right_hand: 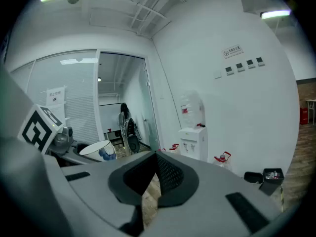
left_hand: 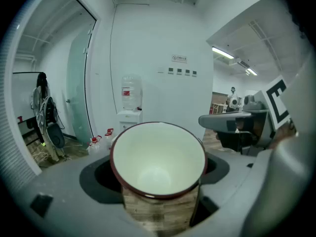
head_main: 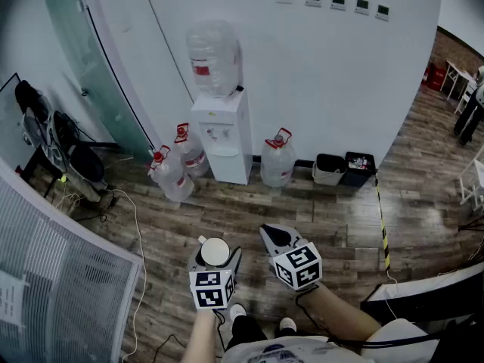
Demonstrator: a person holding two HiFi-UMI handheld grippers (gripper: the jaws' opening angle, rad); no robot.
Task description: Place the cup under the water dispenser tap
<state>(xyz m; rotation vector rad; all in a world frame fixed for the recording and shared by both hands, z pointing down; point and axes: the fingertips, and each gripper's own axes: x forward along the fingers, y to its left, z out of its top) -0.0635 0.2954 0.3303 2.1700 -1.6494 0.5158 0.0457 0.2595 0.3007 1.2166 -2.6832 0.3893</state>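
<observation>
My left gripper (head_main: 217,246) is shut on a white cup (head_main: 214,254) with a dark red rim. The cup stands upright between the wide-set jaws, and its empty inside (left_hand: 158,157) fills the left gripper view. My right gripper (head_main: 265,229) hangs beside it to the right, its jaws together with nothing between them; its tips (right_hand: 157,155) meet in its own view. The white water dispenser (head_main: 224,136) with a bottle (head_main: 214,57) on top stands against the far wall, well ahead of both grippers. Its taps (head_main: 219,134) face me.
Water jugs (head_main: 170,175) (head_main: 277,161) stand on the wood floor on both sides of the dispenser. Two bins (head_main: 330,169) sit by the wall to the right. Chairs (head_main: 68,148) and cables lie at the left, and a white table edge (head_main: 427,287) is at the lower right.
</observation>
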